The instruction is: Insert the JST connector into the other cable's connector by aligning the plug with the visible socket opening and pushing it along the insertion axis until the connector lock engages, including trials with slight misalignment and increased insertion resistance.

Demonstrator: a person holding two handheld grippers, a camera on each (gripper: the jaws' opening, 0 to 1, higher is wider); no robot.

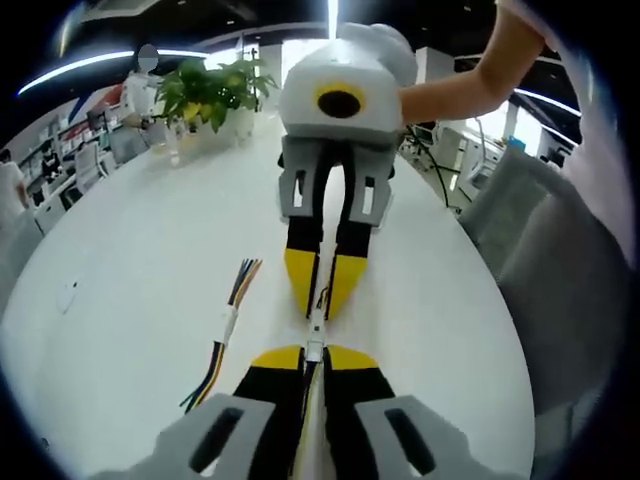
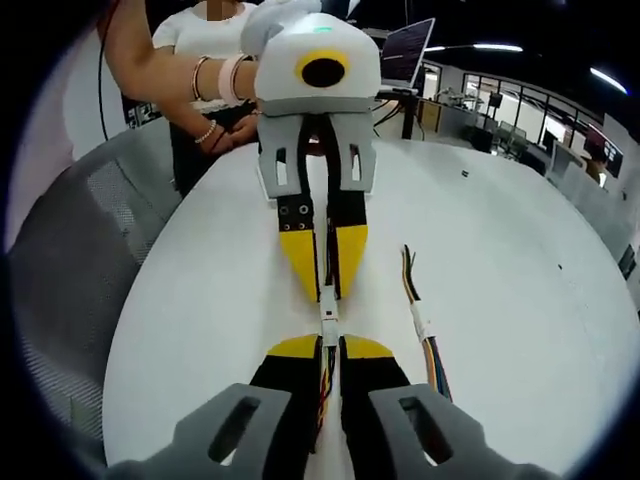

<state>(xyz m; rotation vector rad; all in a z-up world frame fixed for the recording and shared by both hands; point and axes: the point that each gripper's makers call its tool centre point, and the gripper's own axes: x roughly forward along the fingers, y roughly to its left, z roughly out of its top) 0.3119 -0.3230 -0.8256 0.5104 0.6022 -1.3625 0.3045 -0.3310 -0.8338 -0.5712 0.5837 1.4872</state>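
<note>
Wires behind each small white JST connector (image 1: 315,338) are hidden between yellow-tipped black jaws. Left gripper (image 1: 314,358) is clamped on one connector half, right gripper (image 2: 331,345) on the other (image 2: 329,318); both halves meet end to end, long axis along the jaws. A spare multicoloured cable (image 1: 226,335) lies beside them on the white round table (image 1: 130,300).

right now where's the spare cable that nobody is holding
The spare cable lies flat on the white table, just left of the two meeting grippers in the left gripper view; in the right gripper view it lies just to their right.
</note>
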